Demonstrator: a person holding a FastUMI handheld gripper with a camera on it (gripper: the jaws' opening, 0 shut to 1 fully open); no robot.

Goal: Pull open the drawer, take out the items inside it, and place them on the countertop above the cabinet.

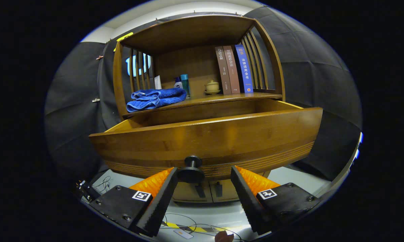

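The wooden drawer (208,137) stands pulled out of the cabinet, its front panel close ahead of me. Its dark round knob (192,169) sits between my fingertips, nearer the left finger, with a wide gap to the right one. My gripper (204,174) is open and neither finger presses on the knob. The drawer's inside is hidden behind its front panel. On the countertop (222,98) above lies a folded blue towel (155,98).
Further back on the countertop stand two small bottles (183,83), a little lidded pot on a saucer (212,86) and three upright books (234,69). Slatted wooden sides and a roof enclose the shelf. Below the drawer are two cabinet doors (205,191); cables lie on the floor.
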